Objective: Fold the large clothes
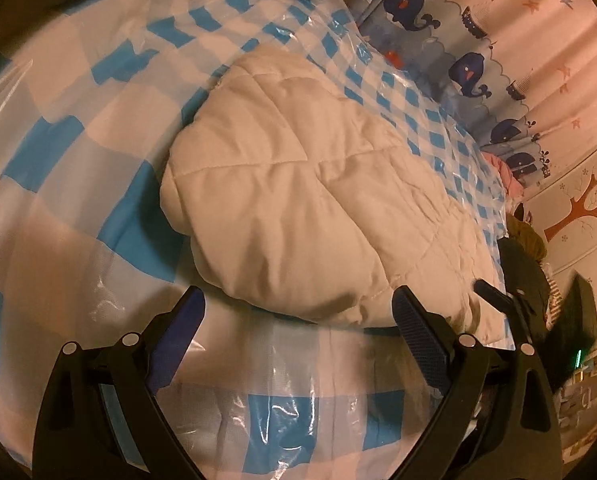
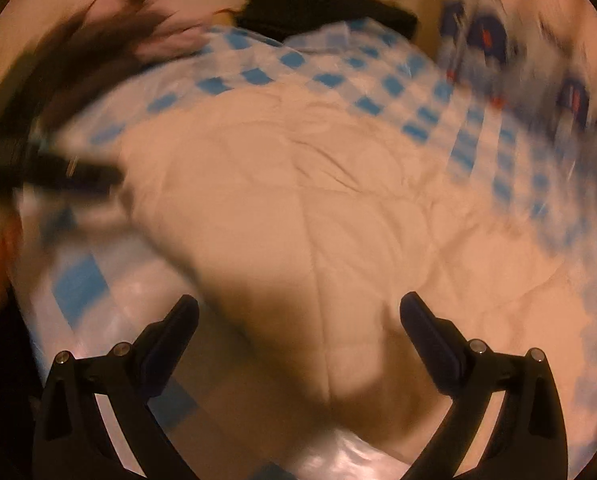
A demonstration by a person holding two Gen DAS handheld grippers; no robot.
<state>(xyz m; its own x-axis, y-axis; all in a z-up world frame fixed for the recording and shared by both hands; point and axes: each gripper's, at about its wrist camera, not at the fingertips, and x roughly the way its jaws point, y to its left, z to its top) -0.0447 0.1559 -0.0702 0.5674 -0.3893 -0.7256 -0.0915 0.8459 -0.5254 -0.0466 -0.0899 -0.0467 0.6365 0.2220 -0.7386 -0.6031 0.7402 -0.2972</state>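
Garment: a cream quilted padded garment [image 1: 298, 200] lies bundled and partly folded on the bed, its stitched panels puffed up; it fills the middle of both views.
Bed: the bed [image 1: 58, 128] wears a blue-and-white checked cover under a clear, glossy plastic sheet [image 1: 282, 408] that wrinkles and shines.
Left tongs: the left tongs [image 1: 298, 308] stand spread wide and empty, hovering above the plastic-covered cover at the near edge of the garment.
Garment to left tongs: its rounded near fold sits just ahead of the tips and between them; the right-hand tip overlaps the garment's hem in the view, though I cannot tell whether it touches.
Right tongs: the right tongs [image 2: 298, 312] are likewise spread wide, pinching nothing, held over the garment.
Garment to right tongs: the quilted cloth runs straight under the gap between the two fingers, with a dark shadow on it near the left finger; contact cannot be told.
Right view sharpness: heavily blurred, so fine detail is lost.
Other tool in view: the left tongs show as a dark smear at the left edge of the right view, near the garment's far side.
Background: a whale-patterned curtain [image 1: 458, 52] hangs beyond the bed; dark clothes [image 1: 526, 264] sit piled at its right side.
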